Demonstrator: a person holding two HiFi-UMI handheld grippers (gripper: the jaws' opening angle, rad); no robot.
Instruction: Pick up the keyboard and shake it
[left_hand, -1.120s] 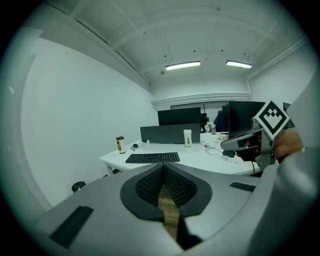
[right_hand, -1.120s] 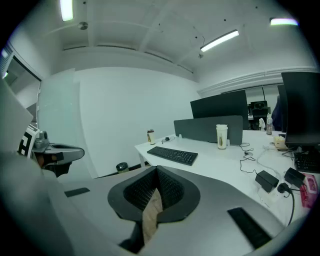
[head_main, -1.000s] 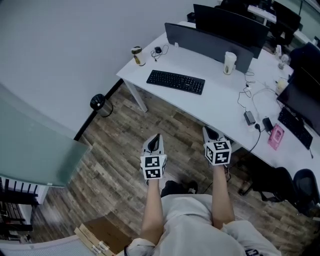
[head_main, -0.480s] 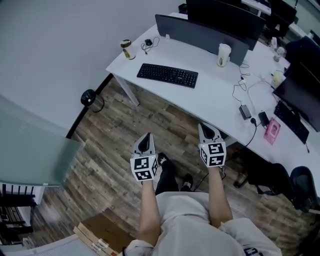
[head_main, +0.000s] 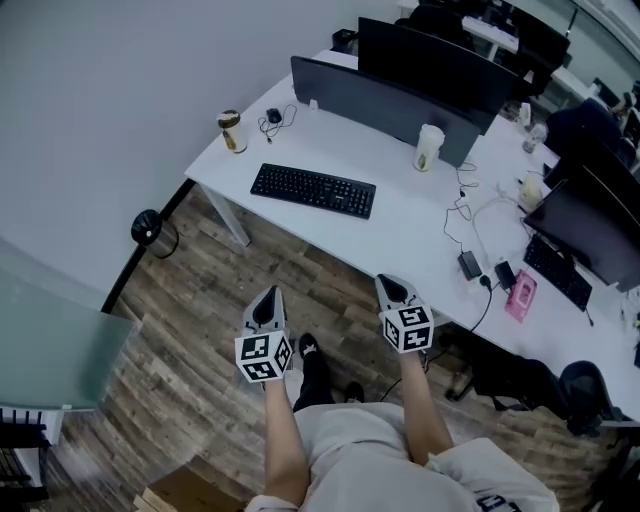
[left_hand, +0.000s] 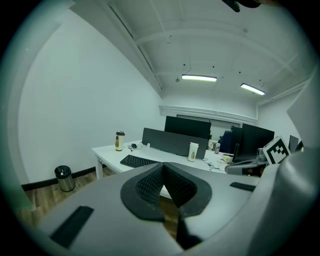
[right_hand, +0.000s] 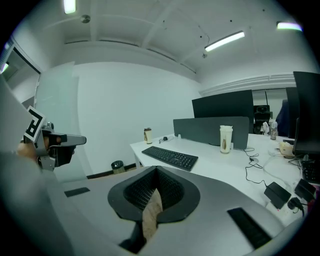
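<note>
A black keyboard (head_main: 313, 189) lies flat on the white desk (head_main: 395, 215), near its front left corner; it also shows as the keyboard (left_hand: 138, 161) and keyboard (right_hand: 169, 157) in the gripper views. Both grippers hang over the wooden floor, well short of the desk. My left gripper (head_main: 267, 302) is shut and holds nothing; in its own view the left gripper (left_hand: 163, 178) has its jaws pressed together. My right gripper (head_main: 393, 288) is shut and empty too, its jaws meeting in the right gripper (right_hand: 155, 187) view.
On the desk stand a lidded tumbler (head_main: 231, 131), a mouse with its cable (head_main: 274, 116), a paper cup (head_main: 428, 147), a dark screen divider (head_main: 380, 98), chargers and cables (head_main: 471, 262) and a pink box (head_main: 520, 297). A black bin (head_main: 148, 228) stands left of the desk leg. An office chair (head_main: 585, 395) is at right.
The desk and keyboard have shifted left and slightly nearer in the head view as the person steps toward them. Both grippers stay shut and have moved along, still over the floor.
</note>
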